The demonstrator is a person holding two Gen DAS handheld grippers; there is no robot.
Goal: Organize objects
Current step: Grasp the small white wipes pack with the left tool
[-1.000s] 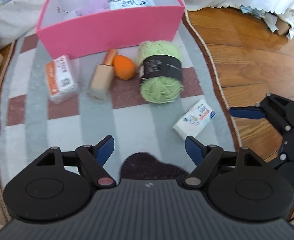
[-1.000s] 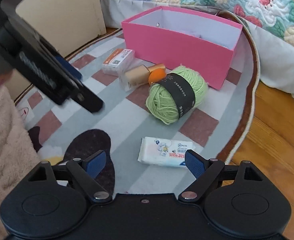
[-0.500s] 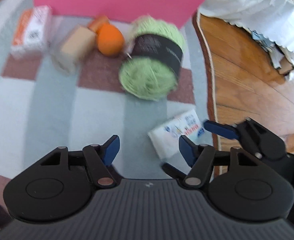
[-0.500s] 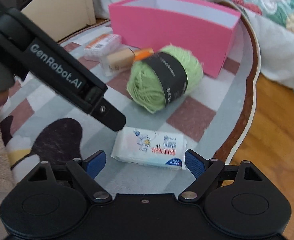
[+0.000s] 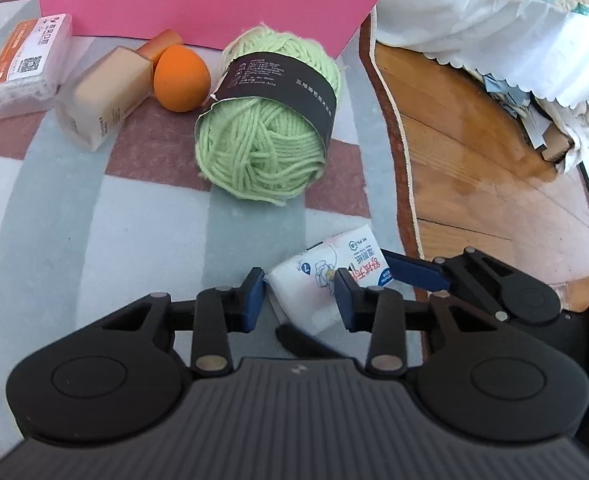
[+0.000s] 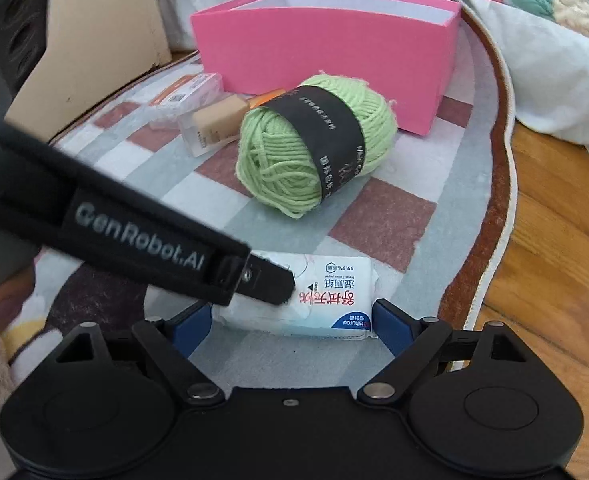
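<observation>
We have both sets of jaws around the same thing, the white wet-wipe pack [image 5: 318, 288] lying on the rug [image 5: 74, 240] just in front of the green yarn ball [image 5: 268, 120]. Our left gripper [image 5: 299, 295] has closed narrow across the pack's short width, its blue pads pressed to either side of it. Our right gripper [image 6: 292, 322] has jaws closing along the pack's long axis: the pack sits between them, one pad by each end, and we cannot tell that they press on it yet. The step in hand, as we judge it, is picking up the pack, with the pink box [image 5: 210, 0] behind the yarn ball as its likely home. The next move calls for a firm hold and a lift high enough to clear the yarn ball and the box wall; one gripper would do, so the other may need to let go. The left wrist view shows what the right one hides: the orange sponge [image 5: 179, 80] in full left of the yarn ball, beside the beige bottle [image 5: 98, 100] and the clear case [image 5: 26, 64]. The right wrist view alone shows the box's open top and white inside, and the left gripper's finger lying over the pack.
</observation>
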